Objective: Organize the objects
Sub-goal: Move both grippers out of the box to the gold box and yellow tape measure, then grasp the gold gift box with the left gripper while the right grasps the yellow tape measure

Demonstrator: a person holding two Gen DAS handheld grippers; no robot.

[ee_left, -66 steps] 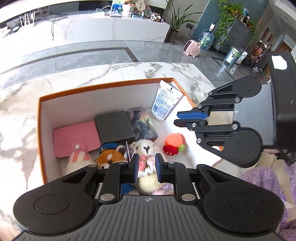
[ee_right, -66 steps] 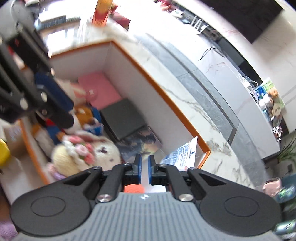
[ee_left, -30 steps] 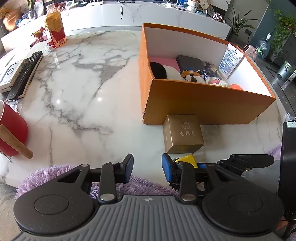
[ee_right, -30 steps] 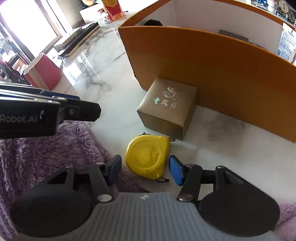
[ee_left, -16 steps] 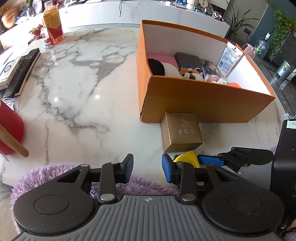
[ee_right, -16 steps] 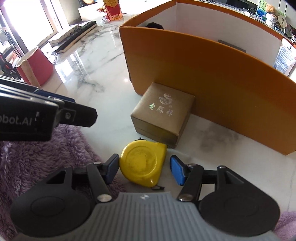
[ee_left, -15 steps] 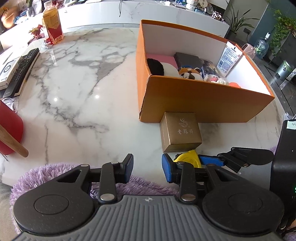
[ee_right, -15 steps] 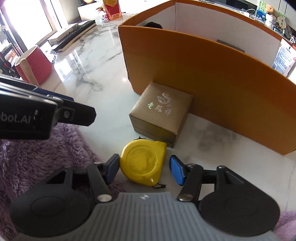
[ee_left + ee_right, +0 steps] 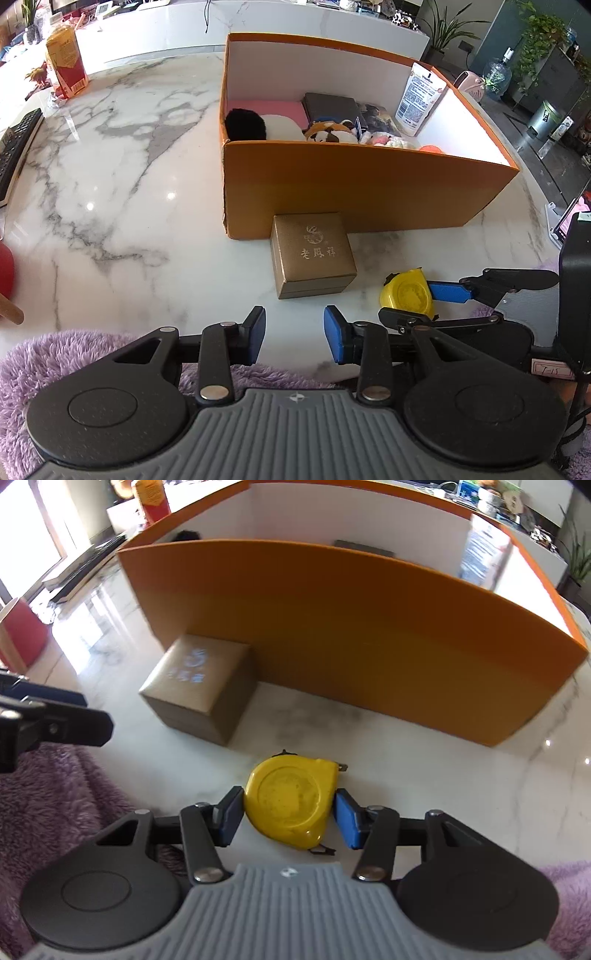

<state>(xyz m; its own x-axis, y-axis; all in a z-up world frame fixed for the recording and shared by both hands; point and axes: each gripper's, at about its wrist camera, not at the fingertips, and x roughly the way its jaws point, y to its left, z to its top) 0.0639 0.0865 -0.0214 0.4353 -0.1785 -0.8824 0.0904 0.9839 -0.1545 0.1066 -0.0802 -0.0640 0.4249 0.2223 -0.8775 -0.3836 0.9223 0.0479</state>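
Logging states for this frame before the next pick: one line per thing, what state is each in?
right gripper: shut on the tape measure, both pads against its sides
tape measure: flat on the marble, tape retracted
left gripper: open, holding nothing
gold box: lid closed, against the orange box
orange box: open-topped, holding toys

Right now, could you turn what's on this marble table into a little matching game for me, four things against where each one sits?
Things:
1. yellow round tape measure
2. gold square gift box
3. white printed pouch
4. red-and-yellow drink carton

Places:
A. leaning upright inside the orange cardboard box
B. far across the table, away from the box
C. between the right gripper fingers
D. against the orange box's outer front wall

Pairs: 1-C, 2-D, 3-A, 4-B
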